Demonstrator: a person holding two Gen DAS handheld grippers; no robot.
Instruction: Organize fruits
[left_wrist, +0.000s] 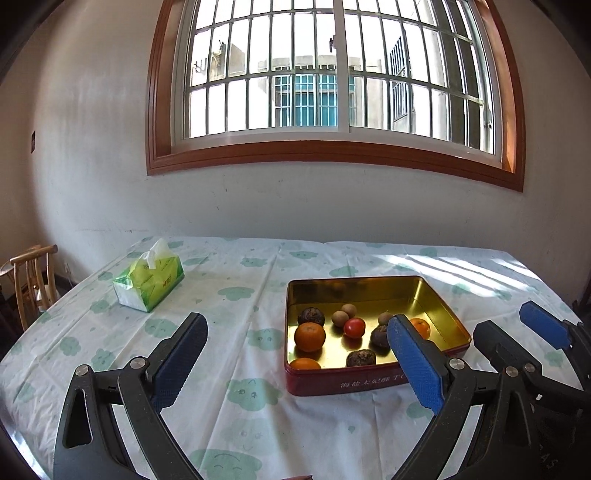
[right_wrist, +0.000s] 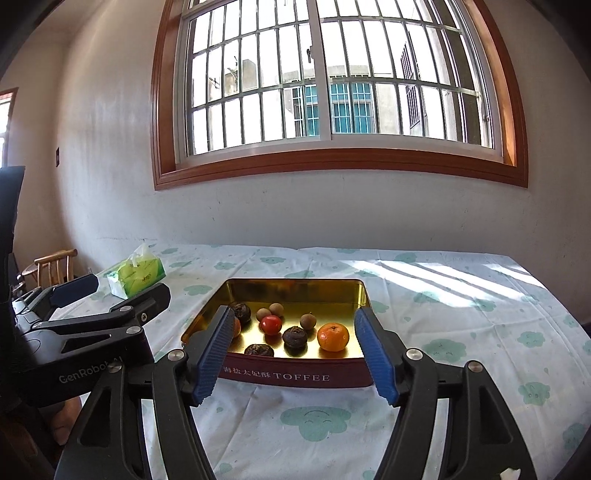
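Observation:
A red toffee tin (left_wrist: 369, 384) with a gold inside sits on the table and holds loose fruit: oranges (left_wrist: 309, 336), a red tomato (left_wrist: 354, 327), dark wrinkled fruits (left_wrist: 311, 316) and small brown round ones (left_wrist: 340, 318). My left gripper (left_wrist: 295, 325) hovers open in front of the tin's left half, nothing between its blue pads. In the right wrist view the tin (right_wrist: 295, 376) lies straight ahead, with an orange (right_wrist: 332, 336) and the tomato (right_wrist: 270, 324) inside. My right gripper (right_wrist: 295, 314) stands open just short of the tin's near wall, empty.
A green tissue pack (left_wrist: 149, 282) lies on the cloud-print tablecloth at the back left. A wooden chair (left_wrist: 33, 280) stands past the table's left edge. The table backs onto a white wall under a barred window. Sunlit cloth lies right of the tin.

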